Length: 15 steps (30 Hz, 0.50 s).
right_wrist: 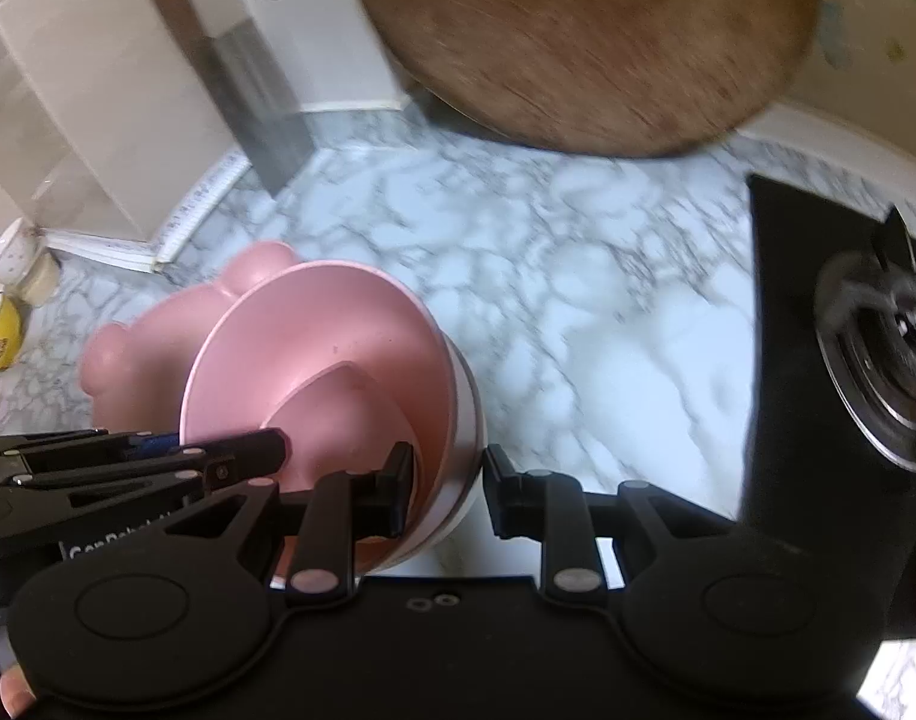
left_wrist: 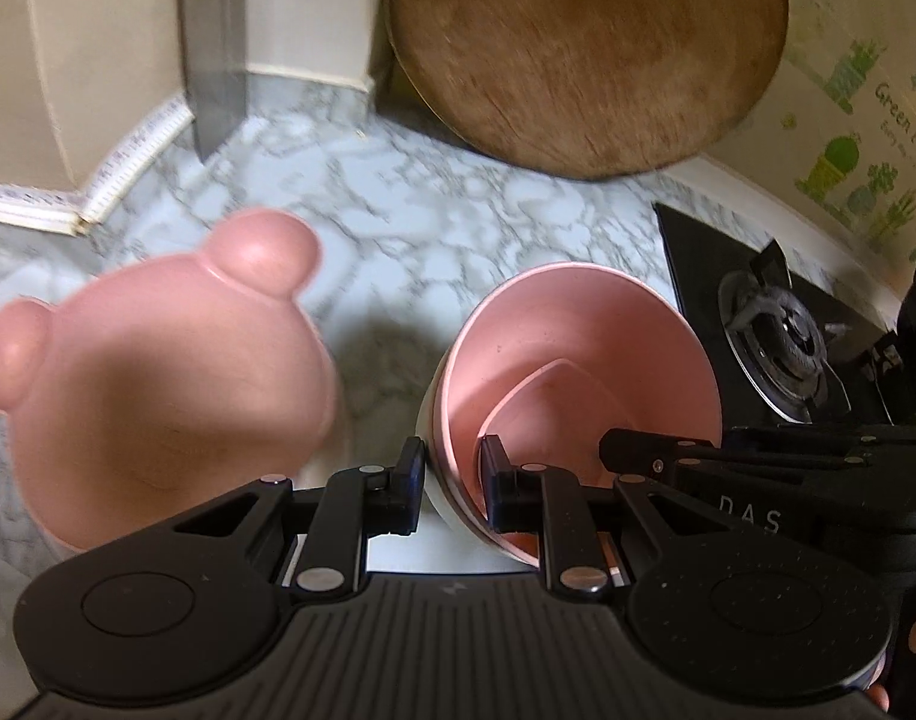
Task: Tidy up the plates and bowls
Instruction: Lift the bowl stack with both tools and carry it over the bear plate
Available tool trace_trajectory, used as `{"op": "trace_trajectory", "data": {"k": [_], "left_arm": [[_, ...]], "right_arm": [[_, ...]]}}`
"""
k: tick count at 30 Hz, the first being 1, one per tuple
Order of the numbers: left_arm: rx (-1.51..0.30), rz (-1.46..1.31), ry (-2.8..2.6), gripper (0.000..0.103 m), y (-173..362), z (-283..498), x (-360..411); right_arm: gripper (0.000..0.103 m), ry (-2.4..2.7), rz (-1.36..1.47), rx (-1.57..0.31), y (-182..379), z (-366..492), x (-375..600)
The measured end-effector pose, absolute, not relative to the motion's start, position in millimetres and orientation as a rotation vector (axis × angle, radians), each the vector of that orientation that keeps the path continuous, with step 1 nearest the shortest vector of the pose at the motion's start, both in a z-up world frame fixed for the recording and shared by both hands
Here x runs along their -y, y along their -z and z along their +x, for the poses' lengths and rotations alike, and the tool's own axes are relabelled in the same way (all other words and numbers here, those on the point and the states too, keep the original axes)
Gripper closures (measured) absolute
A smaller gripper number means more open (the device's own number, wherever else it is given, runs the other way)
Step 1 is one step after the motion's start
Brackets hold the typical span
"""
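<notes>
A stack of pink bowls [left_wrist: 577,372] is held tilted above the marble counter [left_wrist: 398,228], with a white outer bowl around it. My left gripper [left_wrist: 455,483] is shut on its left rim, one finger inside and one outside. My right gripper [right_wrist: 446,492] straddles the stack's [right_wrist: 326,348] right rim, one finger inside and one outside; the outer finger stands a little off the wall. A pink bear-shaped plate [left_wrist: 158,372] with two round ears lies to the left; it also shows in the right wrist view [right_wrist: 152,330], behind the stack.
A round wooden cutting board [left_wrist: 583,48] leans at the back. A cleaver [right_wrist: 242,78] leans on the left wall. A black gas stove [left_wrist: 781,330] is on the right. Small cups [right_wrist: 8,300] sit at the far left.
</notes>
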<state>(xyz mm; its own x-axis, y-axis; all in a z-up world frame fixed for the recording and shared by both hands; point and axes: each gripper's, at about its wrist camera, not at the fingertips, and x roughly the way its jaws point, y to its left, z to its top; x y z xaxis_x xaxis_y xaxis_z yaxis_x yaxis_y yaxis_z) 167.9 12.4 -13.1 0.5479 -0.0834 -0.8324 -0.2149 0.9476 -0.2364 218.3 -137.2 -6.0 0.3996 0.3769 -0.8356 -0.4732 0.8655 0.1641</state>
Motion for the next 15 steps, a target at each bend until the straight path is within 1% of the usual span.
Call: {"op": "trace_trajectory", "data": {"k": [15], "left_arm": [[-0.922,-0.324,-0.211,0.084,-18,136,-77]], "right_arm": [[0.078,-0.681,-0.173,-0.958,-22,203,57]]}}
